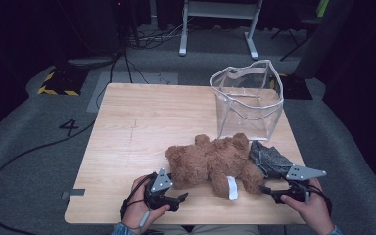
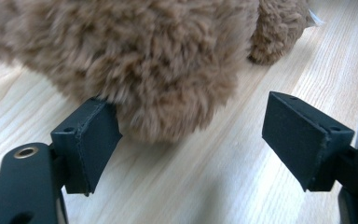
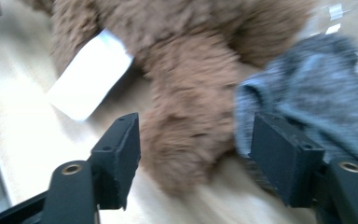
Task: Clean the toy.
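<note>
I see both hands low at near table (image 1: 127,122) edge. My left gripper (image 2: 191,140) jaws wide, empty, at teddy bear (image 1: 210,161) head. Right gripper (image 3: 196,154) jaws spread around bear leg (image 3: 186,140), not clamped; grey cloth (image 1: 269,159) touching bear, clear bag (image 1: 247,100) behind.

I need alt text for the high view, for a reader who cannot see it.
A brown teddy bear lies on a wooden table, between the open left gripper and right gripper. Grey cloth and a clear bag lie beyond.
</note>
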